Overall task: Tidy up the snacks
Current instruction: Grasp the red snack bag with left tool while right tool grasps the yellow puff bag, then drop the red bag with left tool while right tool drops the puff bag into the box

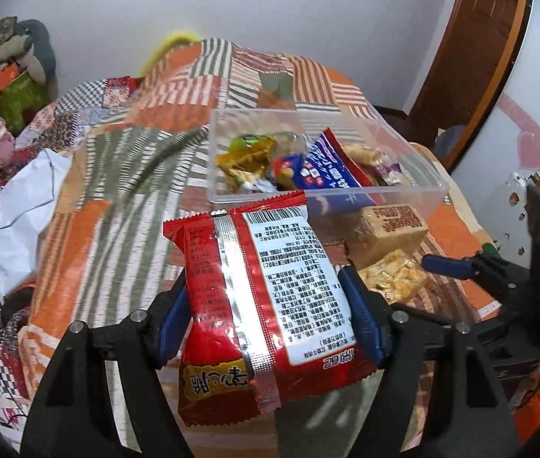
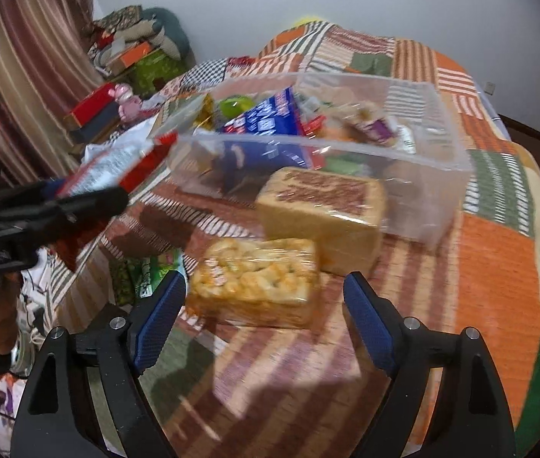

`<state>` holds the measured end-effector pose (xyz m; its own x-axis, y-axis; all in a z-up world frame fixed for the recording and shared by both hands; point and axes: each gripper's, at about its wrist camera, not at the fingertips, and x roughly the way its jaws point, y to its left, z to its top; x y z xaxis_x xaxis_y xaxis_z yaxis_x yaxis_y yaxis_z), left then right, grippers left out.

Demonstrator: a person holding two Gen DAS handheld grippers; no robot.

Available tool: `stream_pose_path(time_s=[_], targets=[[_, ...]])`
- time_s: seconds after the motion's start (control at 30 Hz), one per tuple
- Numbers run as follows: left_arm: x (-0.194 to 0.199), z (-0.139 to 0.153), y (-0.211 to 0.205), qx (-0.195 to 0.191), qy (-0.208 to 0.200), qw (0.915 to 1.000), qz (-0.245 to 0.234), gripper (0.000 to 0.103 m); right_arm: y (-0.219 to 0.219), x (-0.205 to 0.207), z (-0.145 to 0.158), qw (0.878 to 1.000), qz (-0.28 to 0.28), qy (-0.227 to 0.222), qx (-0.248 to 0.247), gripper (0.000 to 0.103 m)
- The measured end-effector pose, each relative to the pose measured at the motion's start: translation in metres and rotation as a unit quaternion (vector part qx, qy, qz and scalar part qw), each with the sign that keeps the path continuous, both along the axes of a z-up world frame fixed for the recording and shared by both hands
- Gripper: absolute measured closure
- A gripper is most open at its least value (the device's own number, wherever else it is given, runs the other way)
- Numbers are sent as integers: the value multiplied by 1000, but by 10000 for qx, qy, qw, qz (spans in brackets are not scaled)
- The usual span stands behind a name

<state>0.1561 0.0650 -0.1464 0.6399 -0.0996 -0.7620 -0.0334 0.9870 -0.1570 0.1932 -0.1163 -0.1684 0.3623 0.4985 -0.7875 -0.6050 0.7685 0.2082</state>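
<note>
a: two grippers, two different jobs. the left gripper (image 1: 270, 305) has its blue pads (image 1: 361, 320) pressed against both long sides of the red snack bag (image 1: 258, 297), gripping it across the middle so the bag hangs crosswise with its printed back face up.

b: why the middle?

a: my guess is balance; pinched there, neither end droops much, and the bag can go into the clear plastic bin (image 1: 415, 194) flat. its top edge already sits just in front of the near wall of the bin.

b: and the right gripper (image 2: 266, 313)?

a: empty, jaws standing wide, with nothing between the pads. it points down at the cracker pack (image 2: 254, 282), which lies flat on the patchwork quilt (image 2: 499, 259) just ahead of the fingertips. the spread looks chosen to straddle that pack's width.

b: is it touching yet?

a: i think not, though the frame is smeared with motion blur, so i can't rule out a light brush.

b: what lies beyond?

a: right behind the cracker pack, touching it, the tan wafer block (image 2: 327, 210) leans against the bin's near wall. inside the bin a blue bag (image 2: 266, 122) stands tilted among smaller wrapped sweets, so several snacks are already sorted.

b: so what's left?

a: as i read it, the red bag, the two packs on the quilt, and a green packet (image 2: 148, 274) off to the left of the cracker pack.
</note>
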Motion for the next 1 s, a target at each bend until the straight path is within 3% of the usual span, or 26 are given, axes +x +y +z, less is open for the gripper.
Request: stream_pose_path(time_s=[0.2, 0.27, 0.5, 1.0], targets=[[-7, -1, 3, -12, -32, 10000, -3, 30, 12, 4, -19, 9997, -6, 84, -223, 20], [-7, -1, 2, -6, -38, 10000, -15, 30, 9, 3, -15, 9998, -17, 73, -171, 27], [-6, 5, -4, 4, -149, 9999, -45, 30, -5, -5, -6, 10000, 10, -36, -75, 29], [2, 43, -4, 73, -675, 9977, 44, 30, -36, -1, 60, 9944, -436, -850, 442, 29]])
